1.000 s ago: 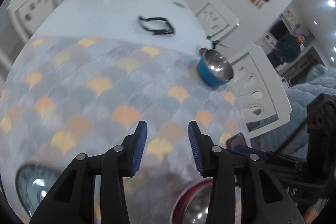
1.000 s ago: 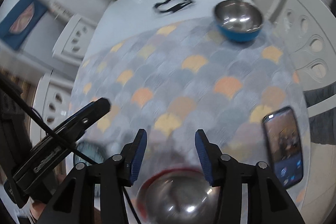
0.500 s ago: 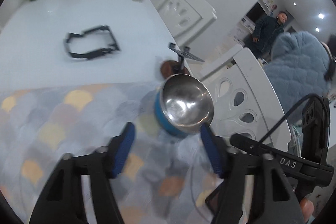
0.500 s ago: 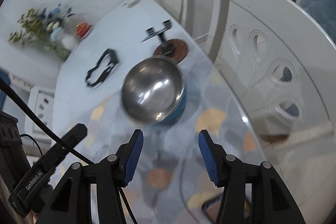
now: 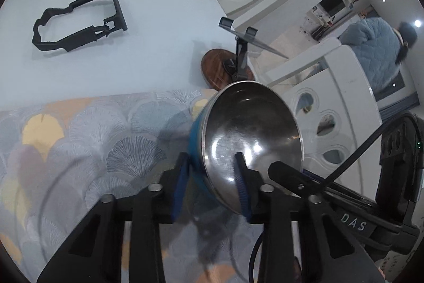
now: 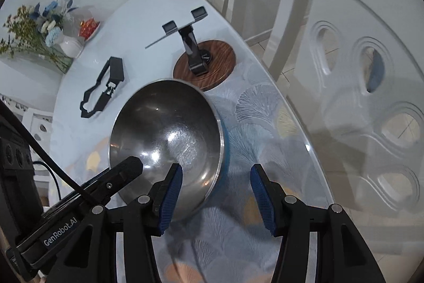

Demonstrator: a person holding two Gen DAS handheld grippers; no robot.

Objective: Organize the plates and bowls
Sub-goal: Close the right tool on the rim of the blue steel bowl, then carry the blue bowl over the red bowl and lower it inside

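We are closing the left hand-held gripper [image 5: 212, 184] on the bowl [image 5: 251, 137] rim; the right hand-held gripper [image 6: 216, 192] is hanging open, empty. A shallow pinch could let the bowl slip.

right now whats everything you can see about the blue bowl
The blue bowl has a blue outside and a shiny bare-metal inside, empty. It sits near the table's edge on the patterned mat, beside the round wooden stand base. The left gripper straddles its near rim, one finger inside, one outside, and has just been closing on it. The right gripper hangs open beside it.
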